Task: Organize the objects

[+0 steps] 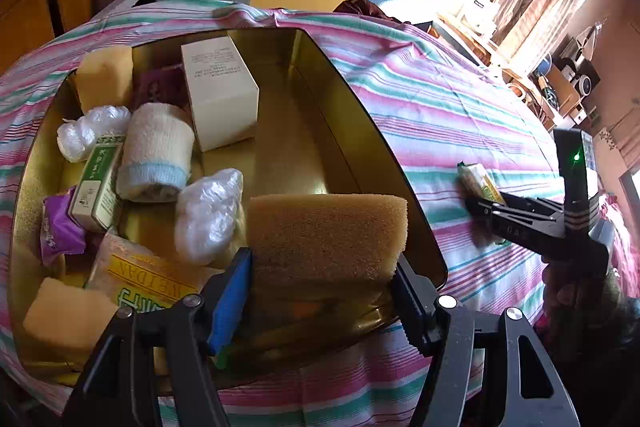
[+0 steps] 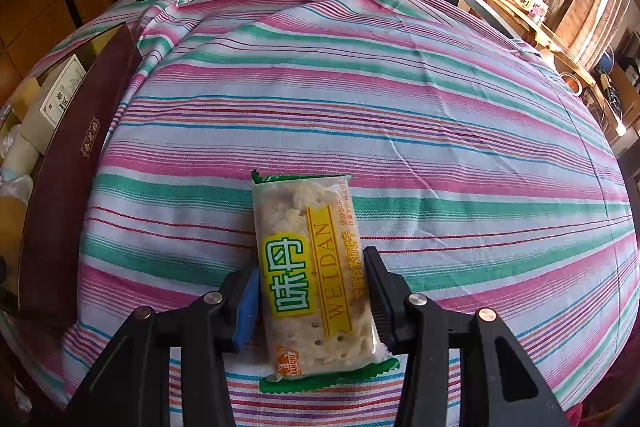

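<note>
Left tool clamps a tan rectangular sponge over the already well-filled gold metal tin, while the right tool grips the last clear-wrapped cracker packet on the striped tabletop.

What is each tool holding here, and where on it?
Left tool: sponge, by its two ends. Right tool: cracker packet, across its long sides, lower half.

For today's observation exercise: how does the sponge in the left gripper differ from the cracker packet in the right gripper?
The brown sponge is bare and porous; the cracker packet is wrapped in printed plastic. The sponge is held over the gold tin; the packet lies on the striped cloth. Each sits between gripper fingers.
</note>
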{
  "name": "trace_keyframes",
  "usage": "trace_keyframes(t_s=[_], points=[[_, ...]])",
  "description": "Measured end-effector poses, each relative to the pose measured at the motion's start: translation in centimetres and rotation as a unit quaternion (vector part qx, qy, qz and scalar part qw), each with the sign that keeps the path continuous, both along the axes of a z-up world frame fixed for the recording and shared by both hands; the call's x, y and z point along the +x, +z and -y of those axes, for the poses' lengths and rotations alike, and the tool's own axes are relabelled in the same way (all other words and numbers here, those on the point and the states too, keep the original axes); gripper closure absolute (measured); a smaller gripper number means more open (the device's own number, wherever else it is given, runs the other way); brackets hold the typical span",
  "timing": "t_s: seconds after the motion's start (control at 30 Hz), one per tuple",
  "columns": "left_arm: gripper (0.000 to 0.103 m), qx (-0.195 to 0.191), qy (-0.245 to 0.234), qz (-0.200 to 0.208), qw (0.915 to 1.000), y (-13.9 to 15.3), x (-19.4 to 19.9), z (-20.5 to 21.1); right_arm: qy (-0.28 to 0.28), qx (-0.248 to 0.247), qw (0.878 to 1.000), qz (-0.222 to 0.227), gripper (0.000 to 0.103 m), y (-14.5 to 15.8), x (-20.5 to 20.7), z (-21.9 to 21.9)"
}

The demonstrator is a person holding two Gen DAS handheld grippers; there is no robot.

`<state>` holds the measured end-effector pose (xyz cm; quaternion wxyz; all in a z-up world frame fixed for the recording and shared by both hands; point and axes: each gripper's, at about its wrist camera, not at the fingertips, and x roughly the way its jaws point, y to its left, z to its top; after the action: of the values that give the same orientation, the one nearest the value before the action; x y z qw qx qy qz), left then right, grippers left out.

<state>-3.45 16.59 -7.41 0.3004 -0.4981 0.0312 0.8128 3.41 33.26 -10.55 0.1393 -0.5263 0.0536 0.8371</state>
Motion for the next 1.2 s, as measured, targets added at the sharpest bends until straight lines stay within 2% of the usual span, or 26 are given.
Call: trace_keyframes(t_s=[0.17, 0.27, 0.43, 0.6, 0.73, 0.9, 1.07, 1.2], points=[[0.030, -0.020, -0.007, -0.011, 0.9997, -0.7, 0.4, -0.4, 0.000, 0.000, 1.000, 0.000, 0.056, 0.0, 0.0, 0.0], [0.026, -0.010, -0.003, -0.005, 0.9999, -0.6, 0.2, 0.0, 0.000, 0.000, 1.000, 0.000, 0.056, 0.0, 0.0, 0.0], [0.020, -0.003, 0.000, -0.021, 0.9998, 0.1, 0.8, 0.7, -0.001, -0.001, 1.000, 0.000, 0.056, -0.1, 0.0, 0.0], [0.020, 0.010, 0.012, -0.033, 0.9993, 1.2, 1.4, 2.3, -0.002, 0.000, 1.000, -0.002, 0.056, -0.1, 0.0, 0.1], [0.020, 0.002, 0.038, -0.069, 0.9969, 2.7, 2.0, 4.1, -0.004, 0.001, 1.000, -0.004, 0.056, -0.1, 0.1, 0.0], [0.015, -0.012, 0.094, -0.122, 0.9880, 4.9, 2.3, 7.0, -0.015, -0.008, 1.000, 0.001, 0.056, 0.2, -0.1, -0.1], [0.013, -0.024, 0.133, -0.160, 0.9778, 6.0, 2.4, 9.7, -0.014, -0.041, 0.999, -0.023, 0.056, 2.9, -0.8, 1.3], [0.012, -0.018, 0.153, -0.159, 0.9752, 6.0, 2.4, 11.4, 0.029, -0.077, 0.995, -0.063, 0.056, 6.9, -2.7, 5.1]])
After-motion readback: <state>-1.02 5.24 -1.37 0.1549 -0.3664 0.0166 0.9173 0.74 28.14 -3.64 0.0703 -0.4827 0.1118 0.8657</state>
